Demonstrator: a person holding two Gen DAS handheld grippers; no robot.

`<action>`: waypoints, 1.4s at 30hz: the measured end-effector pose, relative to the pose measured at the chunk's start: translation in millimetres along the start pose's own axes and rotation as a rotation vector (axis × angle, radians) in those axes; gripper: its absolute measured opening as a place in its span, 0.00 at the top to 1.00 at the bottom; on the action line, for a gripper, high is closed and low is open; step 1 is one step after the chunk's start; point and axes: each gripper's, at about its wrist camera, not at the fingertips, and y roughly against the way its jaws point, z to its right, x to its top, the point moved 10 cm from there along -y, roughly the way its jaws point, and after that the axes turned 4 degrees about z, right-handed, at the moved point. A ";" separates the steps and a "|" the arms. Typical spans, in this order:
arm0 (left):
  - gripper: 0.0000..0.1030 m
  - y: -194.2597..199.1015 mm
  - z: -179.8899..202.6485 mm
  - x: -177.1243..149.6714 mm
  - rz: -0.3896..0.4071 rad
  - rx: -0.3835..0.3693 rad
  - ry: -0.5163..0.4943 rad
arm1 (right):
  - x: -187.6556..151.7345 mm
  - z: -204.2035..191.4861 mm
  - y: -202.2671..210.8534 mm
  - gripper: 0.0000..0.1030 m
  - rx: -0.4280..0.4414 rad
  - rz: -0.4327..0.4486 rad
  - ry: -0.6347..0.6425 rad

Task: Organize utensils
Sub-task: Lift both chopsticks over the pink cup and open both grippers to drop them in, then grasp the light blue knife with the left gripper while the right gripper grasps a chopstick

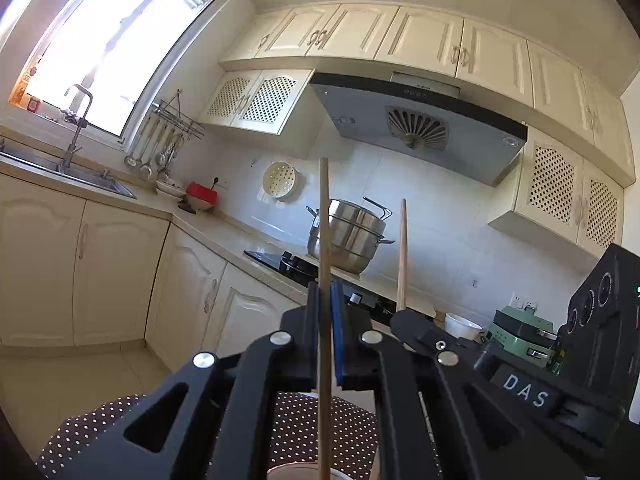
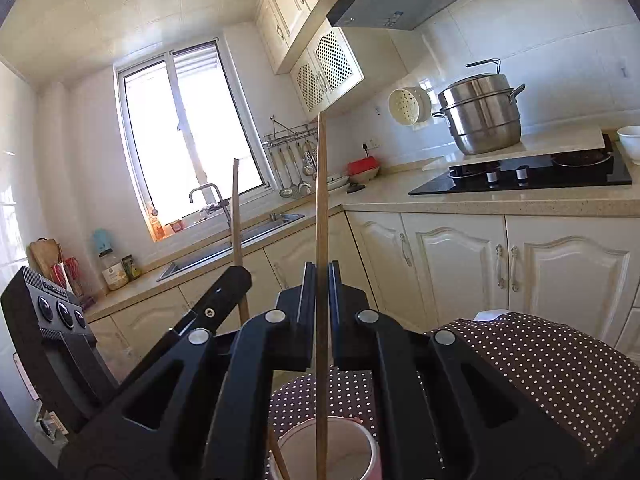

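Note:
My left gripper (image 1: 325,288) is shut on an upright wooden chopstick (image 1: 324,216). My right gripper (image 2: 320,270) is shut on a second upright wooden chopstick (image 2: 321,184). Each gripper and its chopstick show in the other's view: the right one (image 1: 402,256) in the left wrist view, the left one (image 2: 237,216) in the right wrist view. Both chopsticks hang over a white cup (image 2: 370,450) on a brown dotted cloth (image 2: 560,364). The lower end of my right chopstick reaches inside the cup's rim. The cup's rim also shows in the left wrist view (image 1: 296,469).
A kitchen counter (image 2: 480,196) runs behind with a black hob (image 2: 532,178), a steel steamer pot (image 2: 482,118), a sink (image 2: 240,240) with tap, and hanging ladles (image 2: 294,168). A white bowl (image 1: 462,325) and a green appliance (image 1: 520,334) stand at the right.

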 end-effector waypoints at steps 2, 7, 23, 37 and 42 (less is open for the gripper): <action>0.94 -3.3 -2.9 -11.5 -0.022 0.007 -0.007 | -8.6 3.8 -5.2 0.93 -0.005 -0.006 0.008; 0.94 2.4 -6.4 -37.0 -0.099 0.029 -0.045 | -27.4 2.3 5.5 0.93 -0.008 -0.036 0.023; 0.61 53.3 12.1 -53.1 -0.210 0.020 -0.096 | -55.5 0.3 61.6 0.93 -0.081 -0.086 0.097; 0.39 87.8 5.6 -60.2 -0.303 0.070 -0.101 | -67.4 2.7 80.9 0.73 -0.145 -0.125 0.079; 0.39 99.7 4.9 -66.2 -0.366 0.078 -0.102 | -64.6 0.2 93.6 0.55 -0.158 -0.114 0.079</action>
